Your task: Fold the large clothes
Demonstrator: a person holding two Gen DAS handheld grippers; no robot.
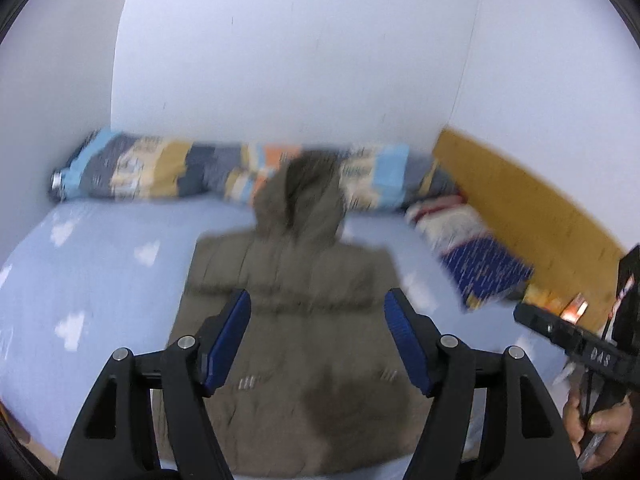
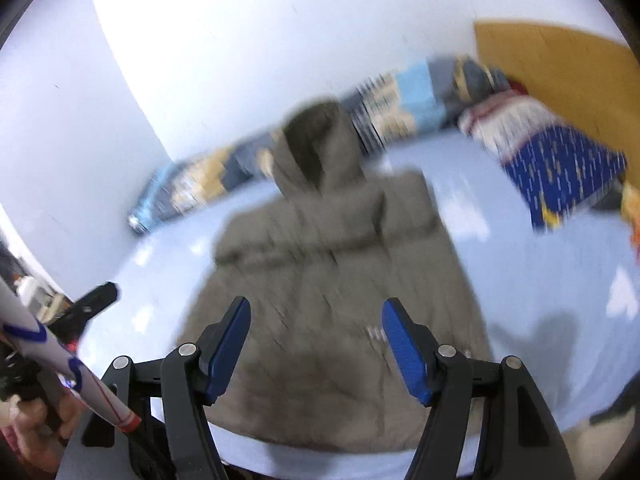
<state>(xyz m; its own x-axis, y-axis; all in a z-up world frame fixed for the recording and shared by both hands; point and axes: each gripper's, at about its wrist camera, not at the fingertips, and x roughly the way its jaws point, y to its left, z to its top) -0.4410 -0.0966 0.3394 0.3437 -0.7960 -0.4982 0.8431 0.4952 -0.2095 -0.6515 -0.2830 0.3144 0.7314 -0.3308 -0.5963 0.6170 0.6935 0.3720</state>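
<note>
Jacket (image 1: 292, 320) lies flat on bed (image 1: 100, 264); both tongs (image 1: 316, 340) (image 2: 316, 344) gape wide, empty.

— What lay on the bed?
— A khaki-brown hooded puffer jacket (image 1: 296, 280), spread flat, quilted in horizontal bands.
— And its pose?
— Hood at the far end, hem nearest the cameras, sleeves seemingly folded in; blur hid finer detail.

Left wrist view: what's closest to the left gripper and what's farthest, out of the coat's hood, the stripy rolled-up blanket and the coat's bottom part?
From the left gripper:
1. Coat's bottom part, right under the gripper.
2. Hood, straight ahead at the coat's top.
3. Stripy rolled blanket, behind the hood along the wall.
</note>
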